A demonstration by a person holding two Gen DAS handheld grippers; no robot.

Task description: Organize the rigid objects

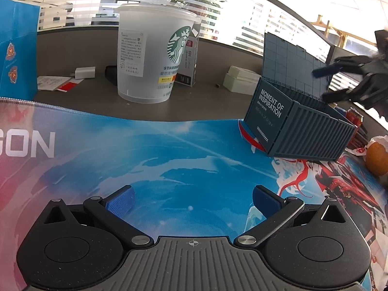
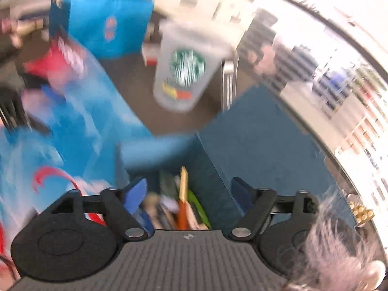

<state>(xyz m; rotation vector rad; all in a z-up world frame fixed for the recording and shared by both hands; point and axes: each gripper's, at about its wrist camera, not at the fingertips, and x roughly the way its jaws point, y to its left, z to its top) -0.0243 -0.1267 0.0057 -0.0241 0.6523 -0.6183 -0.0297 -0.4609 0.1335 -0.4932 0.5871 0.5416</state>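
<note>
The left gripper (image 1: 192, 200) hovers empty, jaws wide, over the mat (image 1: 169, 150), with the blue box (image 1: 300, 126) standing lid-up to its right. Only the blurred right wrist view looks inside the box (image 2: 254, 145), where pens (image 2: 183, 198) and oddments lie beneath the right gripper (image 2: 189, 194), its jaws apart and empty.

The cup (image 1: 155, 58) is frosted, translucent plastic with a paper label. The storage box (image 1: 312, 131) is matt ribbed plastic. The printed mat (image 1: 169, 150) looks smooth, faintly glossy. The worktop (image 1: 194, 106) is matt grey.
</note>
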